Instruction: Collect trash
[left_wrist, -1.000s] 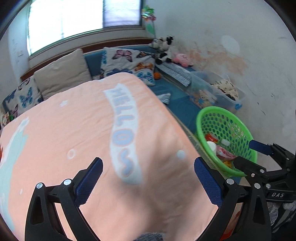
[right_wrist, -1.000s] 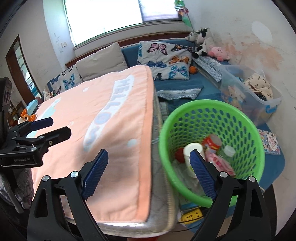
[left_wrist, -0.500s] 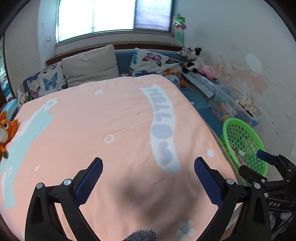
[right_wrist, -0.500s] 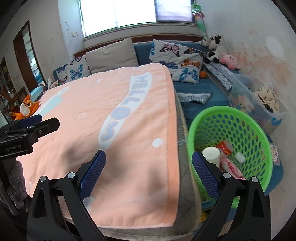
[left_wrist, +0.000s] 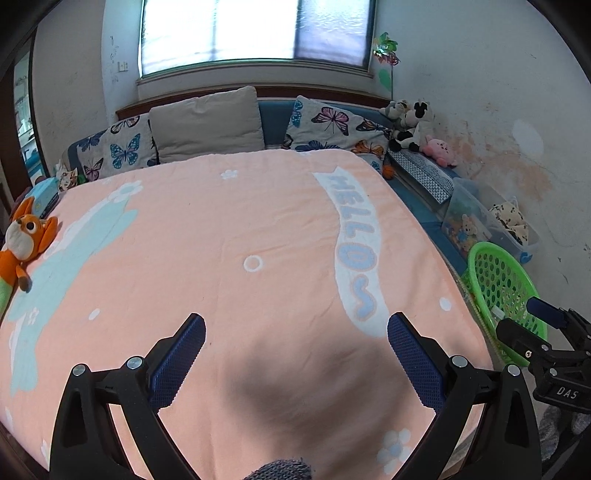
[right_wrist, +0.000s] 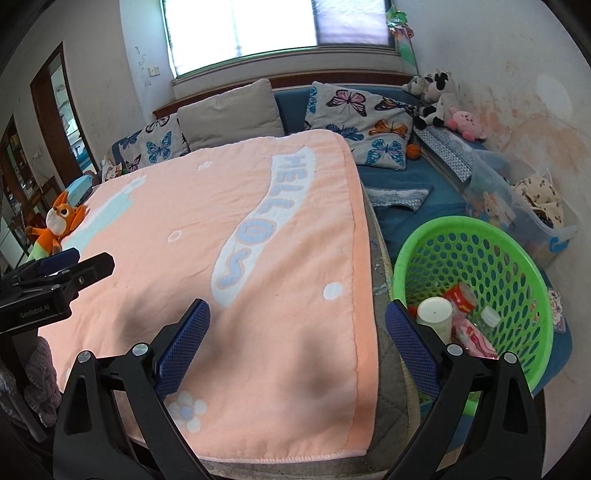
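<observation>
A green plastic basket (right_wrist: 476, 236) stands on the floor beside the bed's right edge; its rim (left_wrist: 491, 254) also shows in the left wrist view. Inside lie a white cup (right_wrist: 435, 312), a red can (right_wrist: 460, 295), a pink wrapper (right_wrist: 476, 338) and a small clear bottle (right_wrist: 489, 317). My right gripper (right_wrist: 297, 328) hangs open over the bed's near right corner, nothing between its blue pads. My left gripper (left_wrist: 295, 345) is open too, over the peach blanket (left_wrist: 240, 240), empty. Each gripper appears at the edge of the other's view.
An orange fox toy (left_wrist: 22, 240) lies at the blanket's left edge. Butterfly cushions (left_wrist: 332, 127) and a beige pillow (left_wrist: 207, 122) line the headboard. Plush toys (left_wrist: 410, 125) and a clear storage box (left_wrist: 491, 221) stand along the right wall.
Both grippers swung left from the basket toward the bed. The basket slid toward the right edge of both views and the fox toy came into sight. The right jaws opened a little wider.
</observation>
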